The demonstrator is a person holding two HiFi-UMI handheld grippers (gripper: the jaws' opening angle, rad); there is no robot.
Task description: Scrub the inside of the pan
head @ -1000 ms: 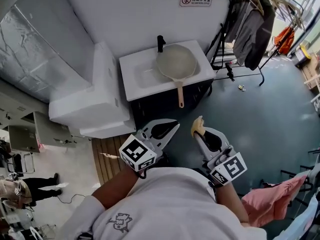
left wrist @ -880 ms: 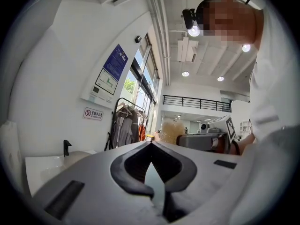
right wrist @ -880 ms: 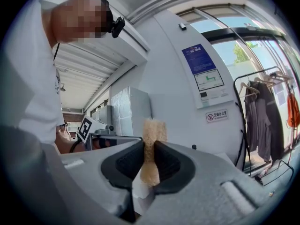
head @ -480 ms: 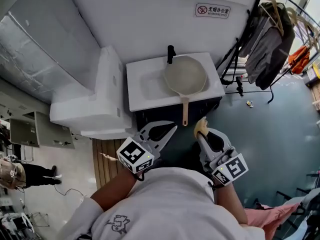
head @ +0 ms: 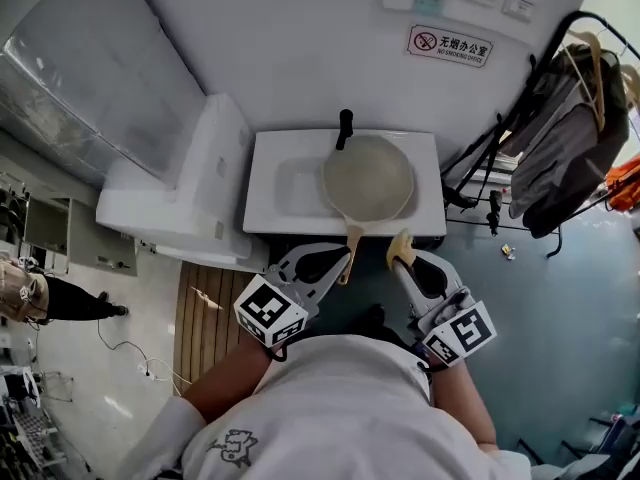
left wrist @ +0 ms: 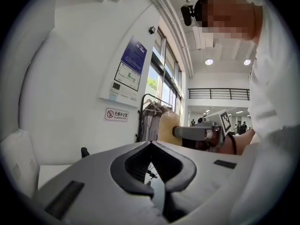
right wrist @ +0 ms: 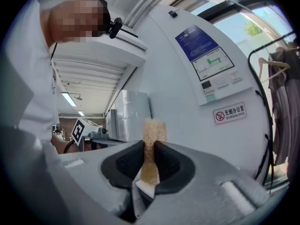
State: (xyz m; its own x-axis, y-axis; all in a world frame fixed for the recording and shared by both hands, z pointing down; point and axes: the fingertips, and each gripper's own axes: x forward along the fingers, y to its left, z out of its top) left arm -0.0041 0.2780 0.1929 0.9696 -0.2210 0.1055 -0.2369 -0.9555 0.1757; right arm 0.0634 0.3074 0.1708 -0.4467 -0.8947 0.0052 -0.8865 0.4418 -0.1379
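A pale round pan (head: 367, 176) rests over the right part of a white sink counter (head: 428, 218), its wooden handle (head: 349, 249) pointing toward me past the front edge. My left gripper (head: 345, 252) is shut and empty, its tip right beside the handle's end; whether it touches is unclear. In the left gripper view its jaws (left wrist: 151, 145) meet with nothing between them. My right gripper (head: 404, 260) is shut on a yellow sponge (head: 400, 245), just before the counter's front edge. The sponge (right wrist: 153, 139) stands upright, pinched in the jaws.
A black faucet (head: 345, 127) stands behind the sink basin (head: 288, 186). A big white box (head: 190, 203) sits left of the counter. A clothes rack (head: 572, 133) stands at the right. Wooden slats (head: 203, 313) lie on the floor; a person (head: 40, 298) stands far left.
The counter and pan have come nearer. Both grippers now reach its front edge, with the left tip by the pan handle. The sponge stays pinched in the right gripper.
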